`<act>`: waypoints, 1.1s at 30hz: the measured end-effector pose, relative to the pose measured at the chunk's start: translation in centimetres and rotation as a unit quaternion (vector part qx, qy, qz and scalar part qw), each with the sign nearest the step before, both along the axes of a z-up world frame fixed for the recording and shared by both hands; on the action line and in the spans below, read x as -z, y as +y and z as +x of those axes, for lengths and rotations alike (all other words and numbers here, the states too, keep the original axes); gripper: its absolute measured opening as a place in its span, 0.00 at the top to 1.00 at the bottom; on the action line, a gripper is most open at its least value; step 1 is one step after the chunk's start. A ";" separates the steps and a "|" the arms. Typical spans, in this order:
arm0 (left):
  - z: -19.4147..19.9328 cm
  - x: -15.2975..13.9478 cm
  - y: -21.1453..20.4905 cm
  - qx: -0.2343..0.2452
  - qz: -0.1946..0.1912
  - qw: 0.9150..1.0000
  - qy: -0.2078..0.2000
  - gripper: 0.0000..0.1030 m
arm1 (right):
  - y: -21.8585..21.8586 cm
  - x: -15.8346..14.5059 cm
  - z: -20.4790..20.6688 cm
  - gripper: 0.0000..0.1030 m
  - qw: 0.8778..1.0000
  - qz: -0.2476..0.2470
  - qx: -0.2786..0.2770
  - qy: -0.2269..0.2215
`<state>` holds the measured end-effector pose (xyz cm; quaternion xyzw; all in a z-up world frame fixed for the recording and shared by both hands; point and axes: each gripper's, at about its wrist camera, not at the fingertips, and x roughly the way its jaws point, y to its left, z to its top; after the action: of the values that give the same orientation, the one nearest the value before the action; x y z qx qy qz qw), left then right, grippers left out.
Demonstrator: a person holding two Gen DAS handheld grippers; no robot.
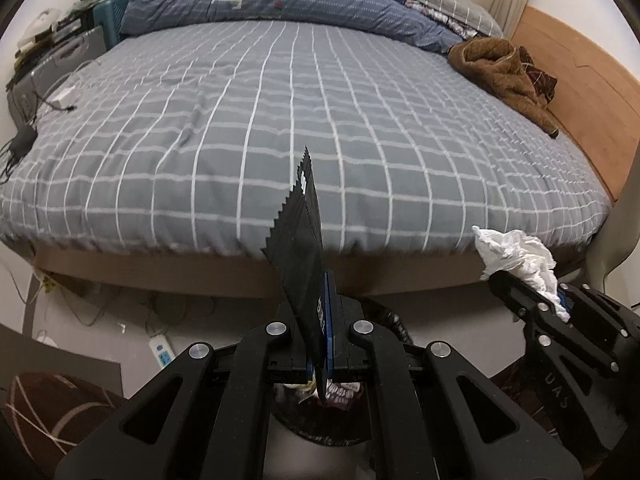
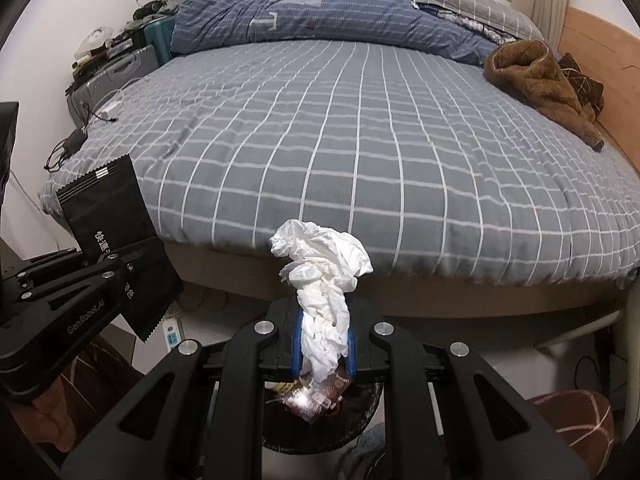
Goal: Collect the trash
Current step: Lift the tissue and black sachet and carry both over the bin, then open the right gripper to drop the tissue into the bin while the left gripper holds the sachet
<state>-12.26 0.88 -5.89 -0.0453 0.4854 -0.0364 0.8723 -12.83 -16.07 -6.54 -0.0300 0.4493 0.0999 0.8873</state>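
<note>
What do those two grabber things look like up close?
The left gripper and right gripper are both matte black, with angular linkage arms that have cut-out slots, round silver bolts, and blue finger pads. The left one has grey "GenRobot.AI" lettering on its side.

Both grippers hang just off the near edge of the bed [image 1: 280, 120], fingers pointing toward it. The left gripper [image 1: 319, 320] has its fingers [image 1: 330, 320] pressed tight on a black packet [image 1: 302, 240] that stands edge-up between them. The right gripper [image 2: 323, 340], just beside the left one, has its blue-padded fingers [image 2: 297, 340] clamped around a crumpled white tissue [image 2: 320, 264] that bulges above them.
</note>
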 end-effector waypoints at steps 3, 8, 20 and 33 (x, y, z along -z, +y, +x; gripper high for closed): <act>-1.0 0.9 0.2 -0.004 0.004 1.000 0.012 0.97 | 0.3 0.7 -0.7 0.86 1.000 -0.002 0.002 0.013; -2.3 3.0 0.4 -0.001 0.007 0.999 0.032 0.97 | 0.5 3.5 -1.8 0.86 0.999 0.002 0.007 0.054; -1.1 9.3 1.4 -0.011 0.014 0.996 0.089 0.97 | 1.8 10.5 -0.6 0.86 0.991 -0.026 -0.003 0.128; -1.2 10.2 4.7 -0.047 0.019 0.995 0.090 0.97 | 4.8 12.4 0.7 0.82 0.989 -0.029 -0.026 0.141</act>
<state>-13.50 5.57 -16.11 -0.0545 0.5598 0.0179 0.8266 -12.14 -11.26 -18.96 -0.0527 0.5720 0.1133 0.8106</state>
